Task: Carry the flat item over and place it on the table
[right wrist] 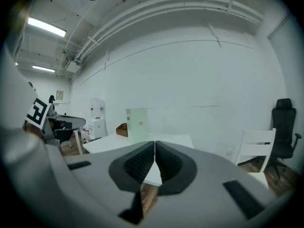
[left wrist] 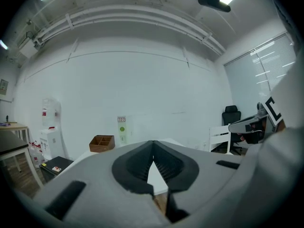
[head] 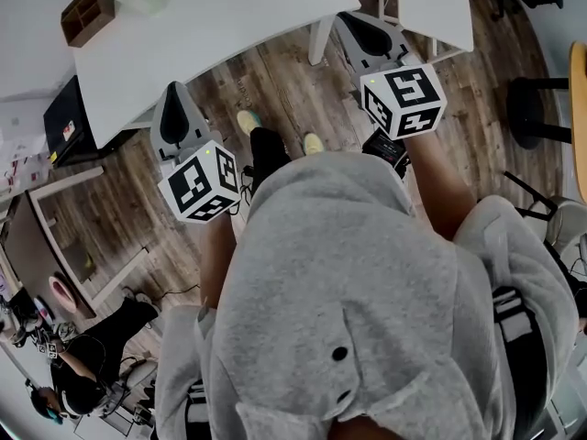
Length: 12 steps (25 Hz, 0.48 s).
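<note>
A pale green flat panel (right wrist: 137, 124) stands upright on the white table (right wrist: 142, 141), beside a brown wooden organiser (right wrist: 122, 128). My right gripper (right wrist: 155, 144) points at that table with its jaws shut and nothing between them. My left gripper (left wrist: 153, 144) is likewise shut and holds nothing; past it I see the wooden organiser (left wrist: 102, 142). In the head view both grippers are held out over the wood floor, the left gripper (head: 173, 88) and the right gripper (head: 347, 16) at the near edge of the white table (head: 211, 35). Neither touches any object.
A white chair (right wrist: 254, 146) and a black office chair (right wrist: 283, 127) stand to the right. A water dispenser (left wrist: 50, 132) and a black case (left wrist: 56, 165) are at the left. A black stool (head: 527, 108) is on the right, and another person (head: 83, 374) sits at lower left.
</note>
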Each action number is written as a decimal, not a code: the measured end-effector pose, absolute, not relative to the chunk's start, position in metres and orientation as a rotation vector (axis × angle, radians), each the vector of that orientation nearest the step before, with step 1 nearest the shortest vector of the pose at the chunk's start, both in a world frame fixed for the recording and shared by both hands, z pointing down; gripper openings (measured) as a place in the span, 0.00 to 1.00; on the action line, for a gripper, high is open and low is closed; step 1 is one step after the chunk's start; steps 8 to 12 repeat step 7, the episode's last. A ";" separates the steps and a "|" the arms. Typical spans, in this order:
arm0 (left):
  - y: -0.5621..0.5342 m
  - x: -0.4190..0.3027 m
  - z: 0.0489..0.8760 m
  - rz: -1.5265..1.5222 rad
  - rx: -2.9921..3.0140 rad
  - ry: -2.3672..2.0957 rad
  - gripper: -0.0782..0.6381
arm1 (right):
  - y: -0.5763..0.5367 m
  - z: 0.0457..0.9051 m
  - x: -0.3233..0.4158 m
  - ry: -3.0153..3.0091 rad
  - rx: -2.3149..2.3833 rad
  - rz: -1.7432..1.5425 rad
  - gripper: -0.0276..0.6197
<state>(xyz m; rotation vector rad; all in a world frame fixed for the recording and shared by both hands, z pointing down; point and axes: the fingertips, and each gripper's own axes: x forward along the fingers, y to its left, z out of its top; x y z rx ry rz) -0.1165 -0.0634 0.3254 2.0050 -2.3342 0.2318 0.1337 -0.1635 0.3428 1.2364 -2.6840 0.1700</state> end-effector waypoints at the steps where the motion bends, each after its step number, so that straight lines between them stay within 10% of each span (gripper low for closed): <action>1: -0.063 -0.115 0.324 0.229 2.005 -2.336 0.14 | -0.163 0.342 0.135 -2.687 1.235 0.169 0.08; 12: -0.056 -0.112 0.321 0.219 1.998 -2.355 0.14 | -0.156 0.340 0.137 -2.700 1.225 0.170 0.08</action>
